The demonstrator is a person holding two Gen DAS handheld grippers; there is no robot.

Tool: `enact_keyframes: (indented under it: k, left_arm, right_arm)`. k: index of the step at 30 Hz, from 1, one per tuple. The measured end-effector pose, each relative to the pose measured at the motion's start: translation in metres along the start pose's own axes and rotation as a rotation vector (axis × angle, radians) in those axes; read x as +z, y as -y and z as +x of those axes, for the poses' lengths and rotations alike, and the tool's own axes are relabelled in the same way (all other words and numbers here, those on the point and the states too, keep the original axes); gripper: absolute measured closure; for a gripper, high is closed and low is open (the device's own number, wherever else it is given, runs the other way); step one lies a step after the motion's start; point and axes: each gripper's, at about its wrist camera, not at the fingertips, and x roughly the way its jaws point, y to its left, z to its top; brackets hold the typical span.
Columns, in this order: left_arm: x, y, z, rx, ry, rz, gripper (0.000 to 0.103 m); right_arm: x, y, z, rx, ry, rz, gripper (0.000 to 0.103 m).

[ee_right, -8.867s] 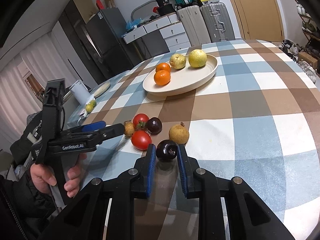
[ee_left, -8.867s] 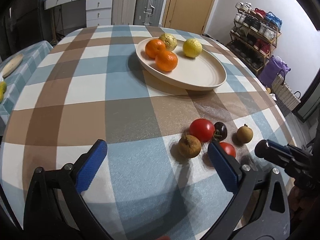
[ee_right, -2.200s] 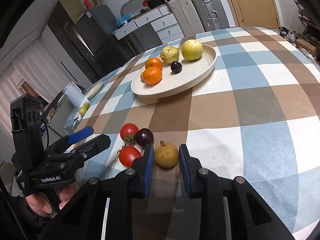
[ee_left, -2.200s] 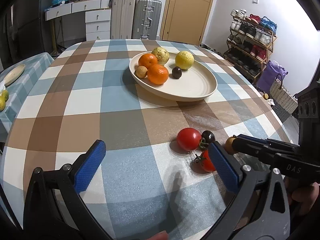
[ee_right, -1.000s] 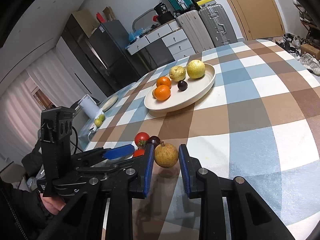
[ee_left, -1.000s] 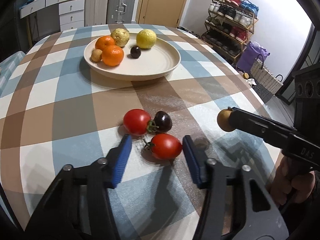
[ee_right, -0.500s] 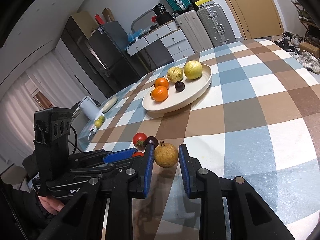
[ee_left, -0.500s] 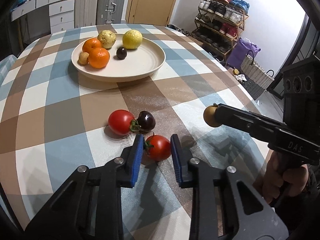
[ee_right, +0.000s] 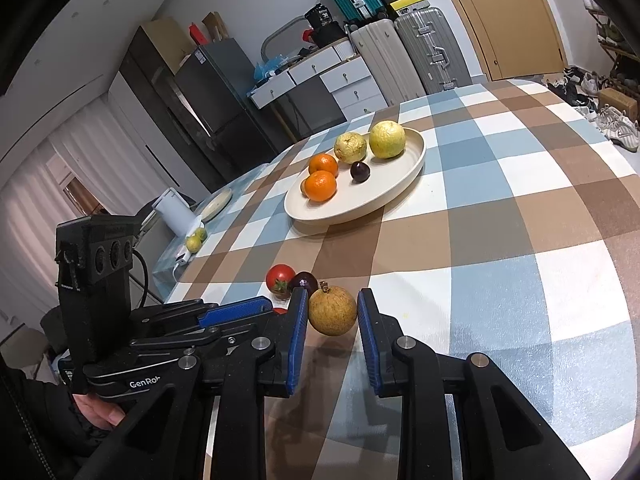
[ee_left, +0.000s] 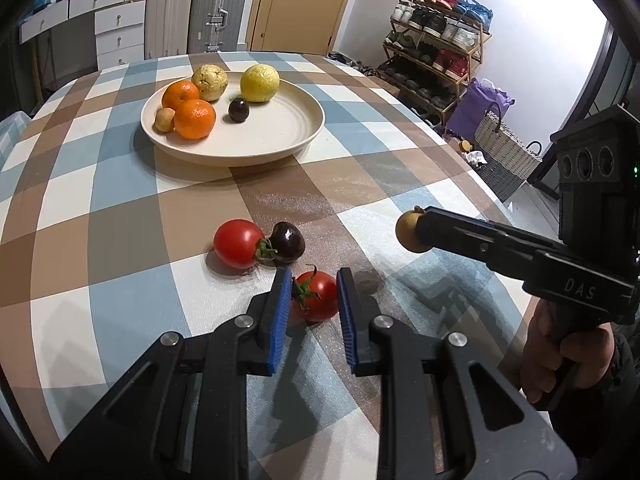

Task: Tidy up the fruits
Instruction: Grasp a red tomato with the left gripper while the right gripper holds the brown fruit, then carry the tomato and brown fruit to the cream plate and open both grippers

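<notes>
Tomato (ee_left: 314,295) skin is thin and smooth over soft flesh, so it will likely bruise or split under a hard squeeze and could slip if pinched off-centre; the sensible hold is across its widest middle, clear of the green stem. That is where the left gripper (ee_left: 311,300) has it: the blue pads are closed against both flanks, the fruit sitting near the tips of the jaws with its stem turned toward the left pad. Whether it rests on the checked tablecloth (ee_left: 120,240) or is just off it cannot be told.

Beyond the left jaws, a second tomato (ee_left: 237,243) and a dark plum (ee_left: 288,240) lie touching each other on the cloth.

The right gripper (ee_right: 332,314) is closed on a brown round fruit (ee_right: 332,310), firm-looking and rough-skinned, so probably less fragile. It is held at its middle between the pad tips, above the cloth.

Farther ahead of both jaws stands the cream plate (ee_left: 296,128), already bearing oranges, yellow fruits and small ones.
</notes>
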Motion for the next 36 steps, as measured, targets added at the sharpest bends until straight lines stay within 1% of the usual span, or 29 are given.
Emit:
enact_keyframes:
  k: [5,10,16,19,20,22,25,27,28,31,36]
  left_arm:
    - [-0.003,-0.001,0.005,0.018,-0.012,-0.004,0.078]
    - [-0.004,-0.003,0.008,0.003,-0.008,-0.005,0.076]
    - [-0.005,-0.001,0.01,0.006,0.012,0.012,0.077]
    - [-0.006,0.003,0.012,0.019,0.022,0.031,0.076]
    - [-0.006,0.004,0.013,0.017,0.021,0.033,0.076]
    - [-0.007,0.007,0.021,0.009,-0.022,0.041,0.078]
    - [-0.007,0.008,0.022,-0.016,-0.029,0.037,0.078]
    - [-0.006,0.005,0.02,-0.013,-0.02,0.023,0.078]
    - [-0.004,0.004,0.018,-0.029,-0.016,0.018,0.078]
    - [0.004,0.001,0.008,-0.037,0.012,0.018,0.078]
    - [0.033,-0.012,-0.008,-0.019,0.061,0.009,0.078]
  right_arm:
    - [0.0,0.0,0.002,0.0,-0.004,0.002,0.077]
    - [-0.001,0.001,0.003,0.002,-0.008,0.009,0.077]
    - [-0.002,0.001,0.005,0.004,-0.012,0.014,0.077]
    - [-0.003,0.002,0.006,0.003,-0.016,0.015,0.077]
    - [-0.003,0.002,0.006,0.002,-0.016,0.016,0.077]
    - [-0.004,0.003,0.006,0.001,-0.017,0.017,0.077]
    - [-0.003,0.003,0.007,-0.001,-0.017,0.018,0.077]
    - [-0.003,0.004,0.007,-0.004,-0.018,0.019,0.077]
    - [-0.004,0.004,0.007,-0.005,-0.018,0.02,0.077]
    - [-0.002,0.006,0.007,-0.01,-0.016,0.02,0.077]
    - [0.007,0.003,0.008,-0.003,-0.012,0.006,0.077]
